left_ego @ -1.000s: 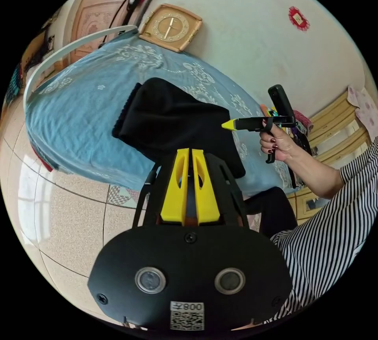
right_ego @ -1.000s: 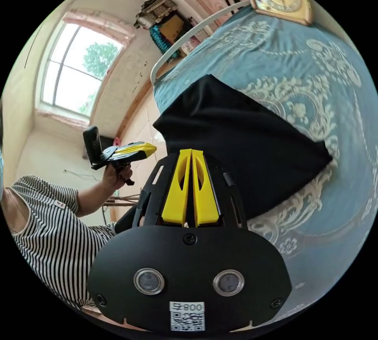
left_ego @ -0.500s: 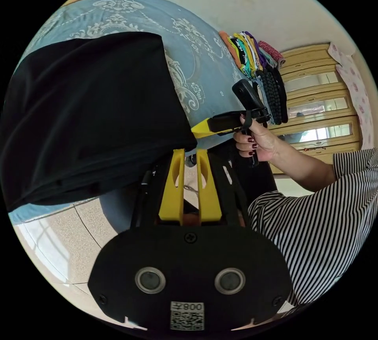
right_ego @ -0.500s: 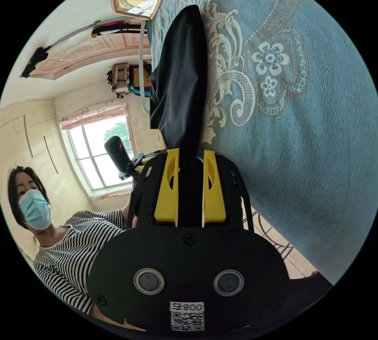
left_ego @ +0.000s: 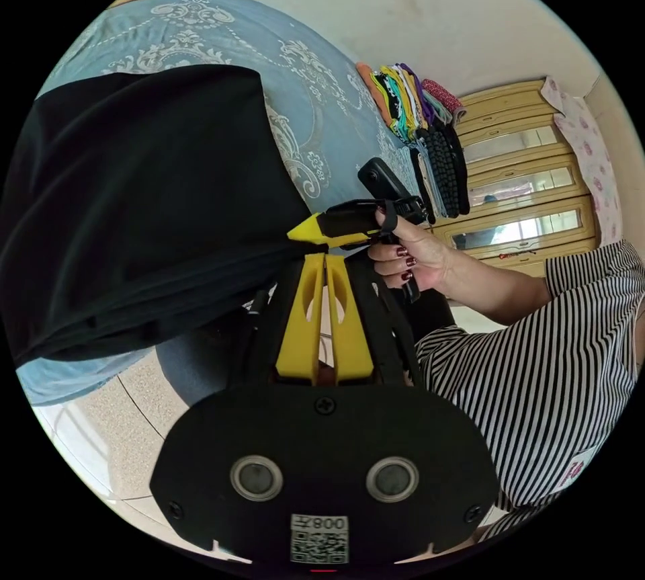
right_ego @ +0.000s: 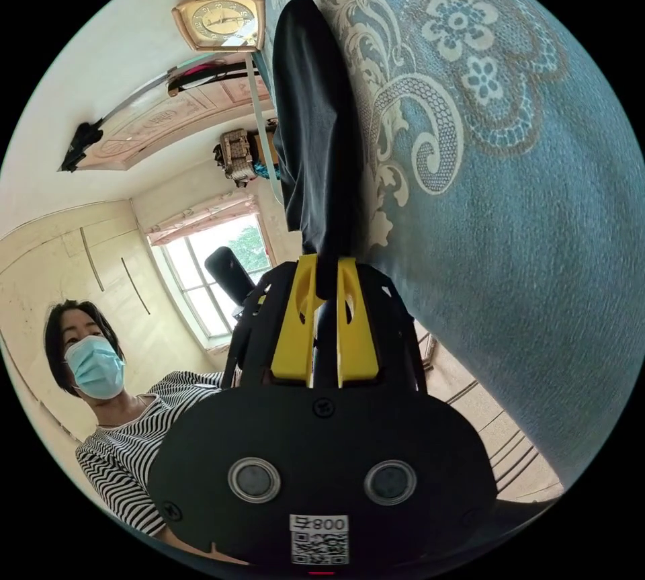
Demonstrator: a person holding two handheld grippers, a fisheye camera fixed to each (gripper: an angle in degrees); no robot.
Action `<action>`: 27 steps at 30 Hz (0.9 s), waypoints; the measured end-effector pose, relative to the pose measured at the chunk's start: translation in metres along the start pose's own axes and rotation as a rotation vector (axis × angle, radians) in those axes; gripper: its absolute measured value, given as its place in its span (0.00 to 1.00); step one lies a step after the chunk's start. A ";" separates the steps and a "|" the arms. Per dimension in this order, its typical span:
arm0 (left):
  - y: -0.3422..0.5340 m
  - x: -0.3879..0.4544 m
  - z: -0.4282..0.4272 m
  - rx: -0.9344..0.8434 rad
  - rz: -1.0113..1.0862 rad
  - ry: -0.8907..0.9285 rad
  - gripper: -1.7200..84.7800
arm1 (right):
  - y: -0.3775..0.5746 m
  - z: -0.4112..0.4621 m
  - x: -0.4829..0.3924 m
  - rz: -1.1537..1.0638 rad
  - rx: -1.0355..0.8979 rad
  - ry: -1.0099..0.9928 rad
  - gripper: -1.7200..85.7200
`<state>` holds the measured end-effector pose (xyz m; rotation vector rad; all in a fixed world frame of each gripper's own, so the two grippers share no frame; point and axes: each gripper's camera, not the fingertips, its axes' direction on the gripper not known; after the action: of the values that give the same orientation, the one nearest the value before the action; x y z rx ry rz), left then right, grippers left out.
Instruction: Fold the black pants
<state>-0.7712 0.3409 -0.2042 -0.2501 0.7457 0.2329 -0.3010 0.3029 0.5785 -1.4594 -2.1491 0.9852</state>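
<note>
Black pants (left_ego: 134, 203): plain matte black fabric, folded into a flat multi-layer slab, layered edges visible along one side. Lying on the blue patterned bed (left_ego: 316, 109), near its edge, one side at or slightly past the edge. In the right gripper view the pants (right_ego: 316, 130) are seen edge-on, a corner sitting between that gripper's jaws.

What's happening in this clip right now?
A person in a striped top is folding black pants on a bed with a blue patterned bedspread, a handheld gripper in each hand. The right gripper is shut on the edge of the pants at the bedside. The left gripper sits with its jaws nearly together just below the pants' near corner, seemingly holding nothing. A stack of folded clothes stands further along the bed.
</note>
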 end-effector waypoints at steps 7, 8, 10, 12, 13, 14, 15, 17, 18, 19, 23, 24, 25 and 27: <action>0.068 -0.077 -0.064 0.396 -0.349 0.099 0.09 | 0.022 -0.036 -0.019 -0.100 0.010 -0.012 0.05; 0.085 -0.096 -0.072 0.506 -0.439 0.166 0.11 | 0.025 -0.040 -0.025 -0.127 0.002 -0.007 0.04; 0.107 -0.120 -0.078 0.654 -0.545 0.242 0.14 | 0.029 -0.047 -0.034 -0.165 -0.001 0.000 0.04; 0.125 -0.144 -0.078 0.789 -0.644 0.288 0.16 | 0.033 -0.053 -0.041 -0.190 -0.005 -0.010 0.04; 0.127 -0.149 -0.077 0.804 -0.666 0.292 0.17 | 0.037 -0.057 -0.044 -0.203 -0.007 -0.016 0.04; 0.128 -0.158 -0.072 0.826 -0.700 0.320 0.17 | 0.041 -0.062 -0.045 -0.209 -0.004 -0.023 0.04; 0.127 -0.166 -0.064 0.840 -0.725 0.368 0.18 | 0.043 -0.064 -0.046 -0.213 -0.004 -0.025 0.04; 0.121 -0.174 -0.055 0.851 -0.739 0.416 0.19 | 0.051 -0.072 -0.047 -0.223 -0.008 -0.028 0.04; 0.114 -0.176 -0.050 0.854 -0.736 0.424 0.19 | 0.053 -0.074 -0.047 -0.224 -0.009 -0.027 0.04; 0.111 -0.177 -0.048 0.861 -0.736 0.429 0.20 | 0.058 -0.078 -0.047 -0.227 -0.011 -0.028 0.04; 0.083 -0.181 -0.037 0.894 -0.732 0.458 0.19 | 0.076 -0.094 -0.049 -0.258 -0.017 -0.027 0.04; 0.073 -0.183 -0.033 0.875 -0.739 0.451 0.19 | 0.079 -0.097 -0.049 -0.261 -0.019 -0.024 0.04; 0.068 -0.184 -0.031 0.864 -0.743 0.450 0.19 | 0.086 -0.102 -0.048 -0.267 -0.021 -0.020 0.04; 0.049 -0.185 -0.022 0.838 -0.767 0.443 0.16 | 0.096 -0.110 -0.046 -0.274 -0.021 -0.018 0.04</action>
<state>-0.9310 0.3586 -0.0985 0.2330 1.0621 -0.8809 -0.1493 0.3205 0.5899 -1.1278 -2.3009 0.8809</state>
